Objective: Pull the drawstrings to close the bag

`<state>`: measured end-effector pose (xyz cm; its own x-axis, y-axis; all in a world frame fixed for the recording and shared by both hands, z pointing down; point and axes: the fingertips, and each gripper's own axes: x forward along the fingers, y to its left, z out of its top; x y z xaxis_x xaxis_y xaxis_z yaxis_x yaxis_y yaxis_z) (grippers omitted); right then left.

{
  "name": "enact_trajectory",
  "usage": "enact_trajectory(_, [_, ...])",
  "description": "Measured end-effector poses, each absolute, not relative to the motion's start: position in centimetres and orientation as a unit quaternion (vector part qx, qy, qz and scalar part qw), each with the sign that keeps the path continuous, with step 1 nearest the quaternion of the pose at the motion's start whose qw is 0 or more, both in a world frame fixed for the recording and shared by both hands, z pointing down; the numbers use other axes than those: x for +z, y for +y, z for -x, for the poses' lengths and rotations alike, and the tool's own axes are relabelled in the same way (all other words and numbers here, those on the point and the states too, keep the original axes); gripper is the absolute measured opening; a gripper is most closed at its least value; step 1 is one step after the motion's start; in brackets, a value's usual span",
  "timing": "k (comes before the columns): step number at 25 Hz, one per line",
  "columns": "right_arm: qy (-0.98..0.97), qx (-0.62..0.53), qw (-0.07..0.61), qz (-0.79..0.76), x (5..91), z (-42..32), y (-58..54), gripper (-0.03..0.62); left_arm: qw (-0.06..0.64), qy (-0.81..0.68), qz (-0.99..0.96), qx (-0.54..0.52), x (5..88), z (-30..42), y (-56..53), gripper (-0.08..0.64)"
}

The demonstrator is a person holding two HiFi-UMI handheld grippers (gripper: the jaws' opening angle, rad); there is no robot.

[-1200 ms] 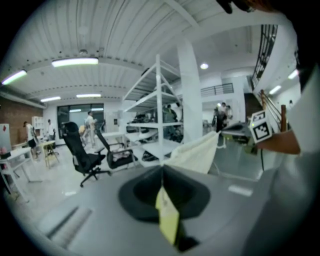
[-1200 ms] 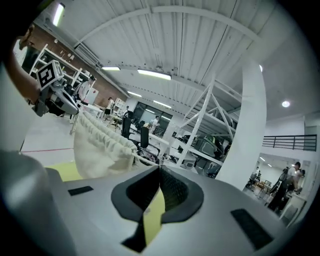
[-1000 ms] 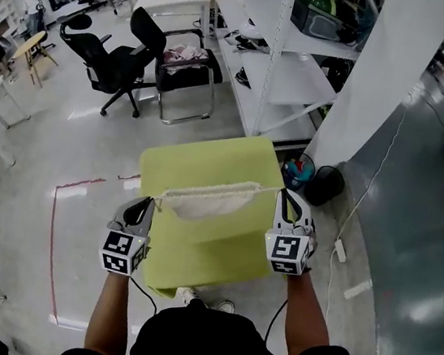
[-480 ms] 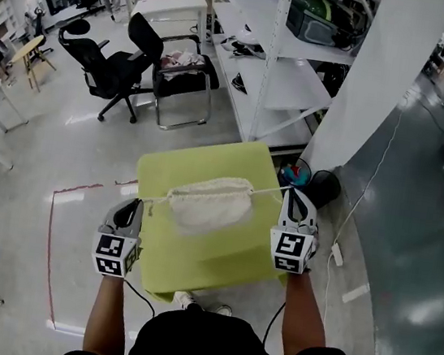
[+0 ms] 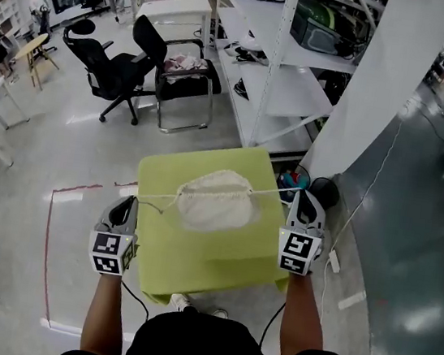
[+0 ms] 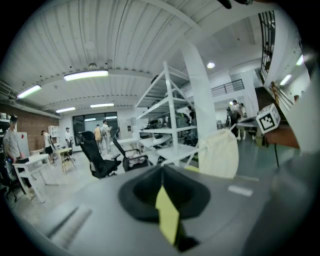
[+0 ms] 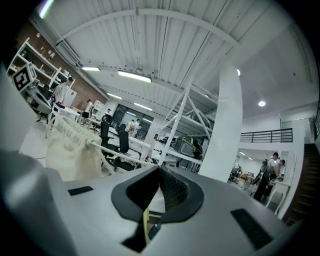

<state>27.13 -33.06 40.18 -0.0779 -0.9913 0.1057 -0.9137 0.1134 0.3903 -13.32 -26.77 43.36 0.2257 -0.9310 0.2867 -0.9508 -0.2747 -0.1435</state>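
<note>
Both claws are clamped tight: the left gripper pinches the left drawstring, and the right gripper pinches the right drawstring. Each cord is stretched taut, out to its own side. Between them the cream drawstring bag lies on the yellow-green table, its mouth puckered along the far edge.

No text or number can be read (all too small).

A black office chair near white shelving, a white pillar, red floor tape
</note>
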Motion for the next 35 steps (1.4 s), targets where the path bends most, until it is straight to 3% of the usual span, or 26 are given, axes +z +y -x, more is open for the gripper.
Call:
enact_trajectory(8, [-0.707,-0.091,0.139,-0.688,39.0,-29.8,-33.4,0.012,0.018,-0.649,-0.749,0.131,41.5,16.0,-26.8,0.011])
enact_trajectory(18, [-0.683,-0.049,0.043,-0.728,36.4,-32.8,-32.9,0.012,0.065,-0.712,-0.698,0.022,39.6,21.3,-26.1,0.011])
enact_trajectory(35, [-0.659,-0.003,-0.045,-0.751,34.8,-35.9,-32.1,0.012,0.129,-0.745,-0.65,-0.077,40.1,28.0,-24.2,0.012])
